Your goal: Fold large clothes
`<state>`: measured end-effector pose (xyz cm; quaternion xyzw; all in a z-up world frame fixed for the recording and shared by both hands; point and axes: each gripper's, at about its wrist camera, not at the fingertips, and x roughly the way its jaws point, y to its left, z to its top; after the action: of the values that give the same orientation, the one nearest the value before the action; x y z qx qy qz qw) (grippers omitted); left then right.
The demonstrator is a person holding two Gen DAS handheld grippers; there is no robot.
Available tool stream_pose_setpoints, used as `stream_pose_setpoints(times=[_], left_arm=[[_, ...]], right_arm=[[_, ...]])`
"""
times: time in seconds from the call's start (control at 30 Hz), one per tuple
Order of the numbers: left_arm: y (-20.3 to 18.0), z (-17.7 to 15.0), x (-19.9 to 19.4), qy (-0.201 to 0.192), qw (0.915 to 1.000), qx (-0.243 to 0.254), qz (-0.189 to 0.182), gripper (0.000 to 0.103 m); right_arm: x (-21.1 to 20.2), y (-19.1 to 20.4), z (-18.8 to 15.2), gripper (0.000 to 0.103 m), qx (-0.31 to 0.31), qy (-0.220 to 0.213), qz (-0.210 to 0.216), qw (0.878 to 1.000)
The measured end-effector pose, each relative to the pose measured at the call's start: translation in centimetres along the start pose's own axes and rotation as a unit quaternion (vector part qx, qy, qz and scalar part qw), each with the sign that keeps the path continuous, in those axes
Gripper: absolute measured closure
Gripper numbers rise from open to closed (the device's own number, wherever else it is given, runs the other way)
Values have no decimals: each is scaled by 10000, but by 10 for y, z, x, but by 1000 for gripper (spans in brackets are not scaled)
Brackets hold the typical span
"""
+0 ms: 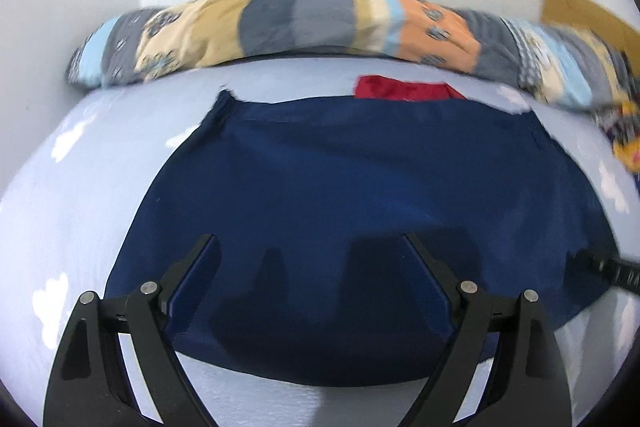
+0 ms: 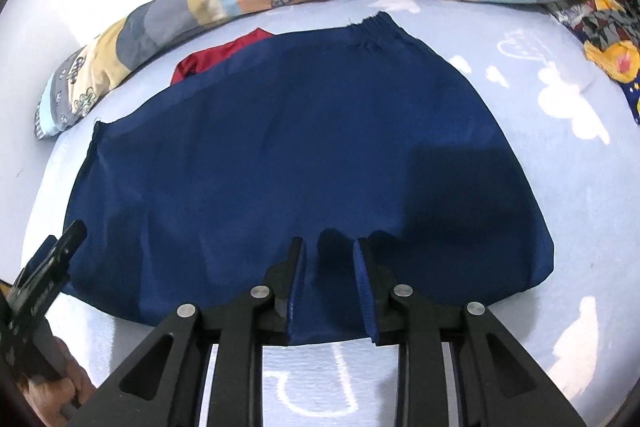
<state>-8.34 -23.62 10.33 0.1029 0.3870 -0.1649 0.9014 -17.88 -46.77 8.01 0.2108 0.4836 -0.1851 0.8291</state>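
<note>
Navy garment (image 1: 340, 195), folded flat on a bed (image 1: 80, 167) covered by a pale blue sheet with white clouds. Its gathered elastic edge (image 2: 372, 23) lies at the far side, near a rolled patchwork quilt (image 1: 280, 23); a red cloth (image 1: 400, 89) shows from beneath that edge. Left tongs (image 1: 312, 247) hover over the near part of the garment, spread wide apart with nothing between them. Right tongs (image 2: 330, 251) stand a little apart above the garment's near hem, gripping nothing.

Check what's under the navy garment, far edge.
A red cloth pokes out from beneath the navy garment; how far it runs underneath is hidden. Elsewhere only the light-blue sheet shows around it.
</note>
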Motion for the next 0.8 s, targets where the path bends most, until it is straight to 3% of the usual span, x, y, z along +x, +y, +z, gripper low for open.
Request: stream_pose_setpoints(times=[0.27,0.43,0.8], left_arm=[[-23,-15,17,220,9982,556,14,13],[-26,-24,28,407,9977,534,5,12],[-29,-14,5,-80,9979,640,80,12]], right_arm=[[10,6,1,71,-108,128,-96,9998],[22,3,-2,71,-118,395,-117,9991],[12,4,0,71,-113,202,-82,9997]])
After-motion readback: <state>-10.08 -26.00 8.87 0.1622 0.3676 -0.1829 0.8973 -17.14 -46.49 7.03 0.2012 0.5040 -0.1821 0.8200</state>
